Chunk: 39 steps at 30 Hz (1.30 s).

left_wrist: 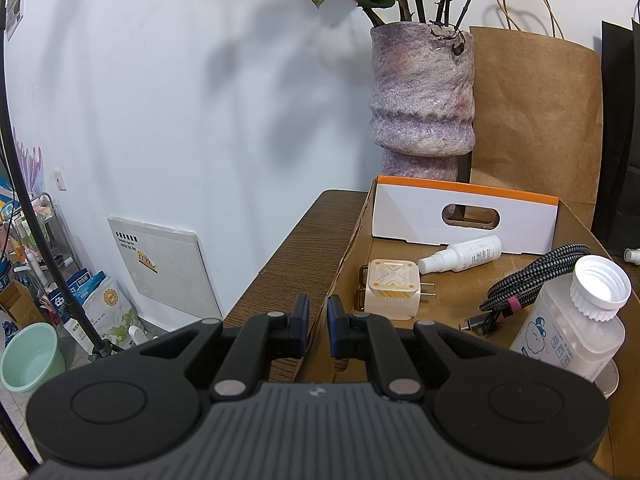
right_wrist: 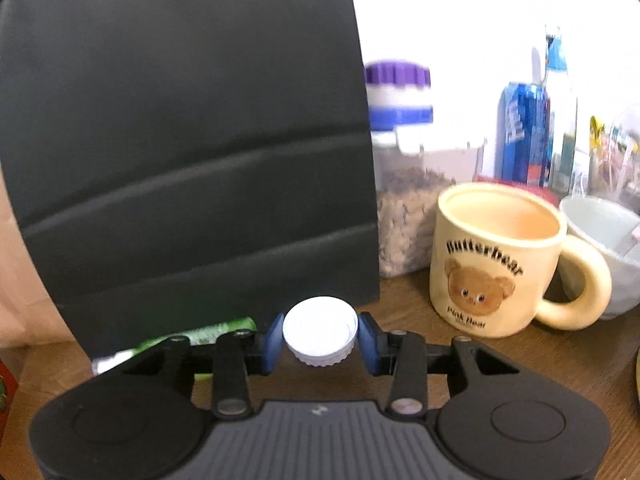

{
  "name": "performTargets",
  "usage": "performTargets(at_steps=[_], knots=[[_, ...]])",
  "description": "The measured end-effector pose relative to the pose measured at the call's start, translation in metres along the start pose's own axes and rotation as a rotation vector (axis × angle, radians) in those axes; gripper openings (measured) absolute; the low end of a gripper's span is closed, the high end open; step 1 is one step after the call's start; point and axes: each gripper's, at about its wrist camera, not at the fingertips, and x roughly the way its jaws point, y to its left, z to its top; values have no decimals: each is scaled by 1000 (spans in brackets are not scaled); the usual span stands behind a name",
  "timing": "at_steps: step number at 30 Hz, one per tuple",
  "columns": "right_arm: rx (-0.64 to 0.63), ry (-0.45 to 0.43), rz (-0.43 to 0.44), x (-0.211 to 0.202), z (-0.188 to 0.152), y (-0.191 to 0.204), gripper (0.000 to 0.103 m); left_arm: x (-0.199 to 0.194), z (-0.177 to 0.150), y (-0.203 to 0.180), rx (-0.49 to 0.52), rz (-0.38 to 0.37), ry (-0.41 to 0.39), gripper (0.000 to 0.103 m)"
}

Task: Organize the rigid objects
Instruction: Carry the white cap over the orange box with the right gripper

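only the right view shows the right claw [right_wrist: 320, 338] closed on the white cap [right_wrist: 320, 330], left of the bear mug [right_wrist: 492, 260]. only the left view shows the left claw [left_wrist: 316, 328], clamped on the cardboard box [left_wrist: 348, 256] wall, left of the capless bottle [left_wrist: 572, 320].

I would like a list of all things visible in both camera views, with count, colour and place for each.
cardboard box: 1, brown with white-orange end, on table
charger plug: 1, cream, in box
spray bottle: 1, white, lying in box
cable: 1, black-grey braided, bundled in box
open bottle: 1, translucent white, uncapped, in box
vase: 1, purple-pink, behind box
paper bag: 1, brown, behind box
bottle cap: 1, white, between right fingers
mug: 1, cream, bear print, on table
black bag: 1, behind cap
left gripper: shut on box wall
right gripper: around cap
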Motion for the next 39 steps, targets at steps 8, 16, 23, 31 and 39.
performTargets(at_steps=[8, 16, 23, 31, 39], knots=[[-68, -107, 86, -37, 3, 37, 39, 0, 0, 0, 0, 0, 0, 10], [-179, -153, 240, -72, -2, 85, 39, 0, 0, 0, 0, 0, 0, 10], [-280, -183, 395, -107, -14, 130, 39, 0, 0, 0, 0, 1, 0, 10], [-395, -210, 554, -146, -28, 177, 39, 0, 0, 0, 0, 0, 0, 11], [-466, -180, 694, -169, -45, 221, 39, 0, 0, 0, 0, 0, 0, 11]])
